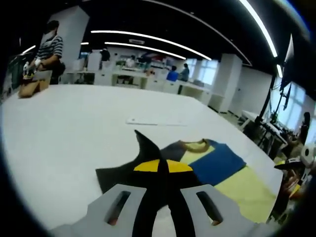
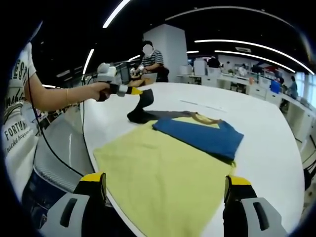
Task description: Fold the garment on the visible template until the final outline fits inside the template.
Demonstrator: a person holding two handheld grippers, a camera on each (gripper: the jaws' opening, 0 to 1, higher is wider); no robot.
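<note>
In the left gripper view, a person in a striped top (image 1: 49,47) stands at the far left edge of the big white table (image 1: 64,128), beside a small tan object (image 1: 30,88). Further right, a thin white strip (paper or a template, it is hard to tell) (image 1: 154,121) lies flat on the table, well apart from the garment. The left gripper (image 1: 163,165) has its yellow-tipped jaws pressed together on the dark sleeve (image 1: 147,143) of the shirt (image 1: 217,165), and the pinched cloth rises to a point above the jaws. To the right of the sleeve lie the shirt's blue panel and then its pale yellow panel, flat on the table near the right edge.

In the right gripper view, a person's arm (image 2: 64,96) reaches in from the left, holding the left gripper (image 2: 139,93), which lifts the dark sleeve (image 2: 140,111) off the table (image 2: 266,143). The shirt (image 2: 168,168) spreads from there toward the camera, its yellow body nearest and the blue part folded across the far right. The right gripper (image 2: 165,185) hovers with its jaws wide apart, one at each lower corner, holding nothing.
</note>
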